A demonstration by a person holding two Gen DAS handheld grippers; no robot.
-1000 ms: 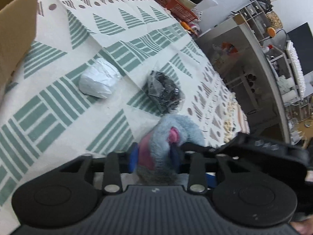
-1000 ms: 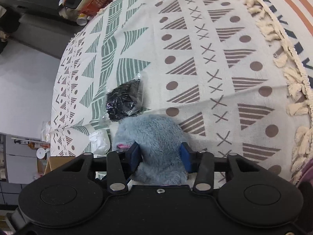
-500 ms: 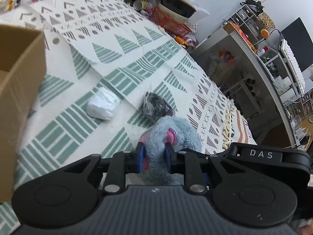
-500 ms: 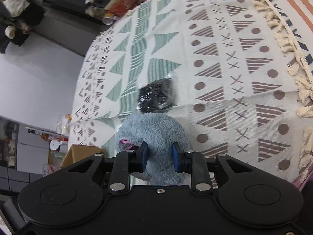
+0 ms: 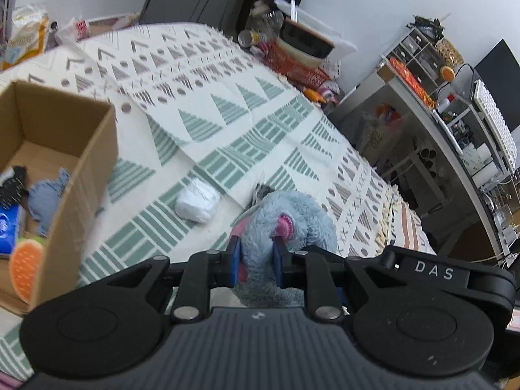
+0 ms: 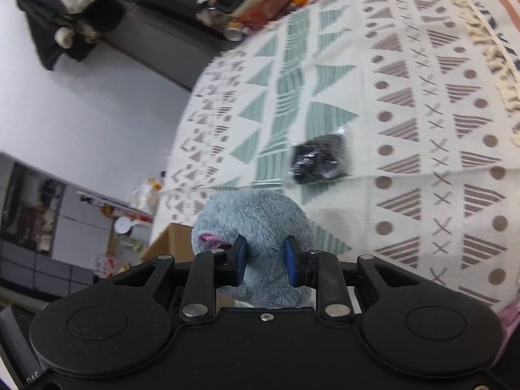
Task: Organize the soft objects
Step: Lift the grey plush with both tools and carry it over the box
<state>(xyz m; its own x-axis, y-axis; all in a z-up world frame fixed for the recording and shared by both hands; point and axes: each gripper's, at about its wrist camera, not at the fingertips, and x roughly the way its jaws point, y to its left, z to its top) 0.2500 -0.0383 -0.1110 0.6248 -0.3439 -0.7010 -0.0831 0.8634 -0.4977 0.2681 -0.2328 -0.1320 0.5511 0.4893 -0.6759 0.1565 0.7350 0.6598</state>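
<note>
Grey plush [image 5: 289,217] pinched between both closed grippers, left [image 5: 255,256] and right [image 6: 265,258], lifted above blanket [image 5: 227,123]; some items in box [image 5: 91,162] already, white bundle [image 5: 197,202] and black bag [image 6: 317,159] left.

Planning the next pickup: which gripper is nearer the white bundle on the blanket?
Left, probably. The left gripper, shut on the blue plush toy, has the white bundle just ahead to its left. The right gripper, also clamping the toy, doesn't show the bundle.
</note>
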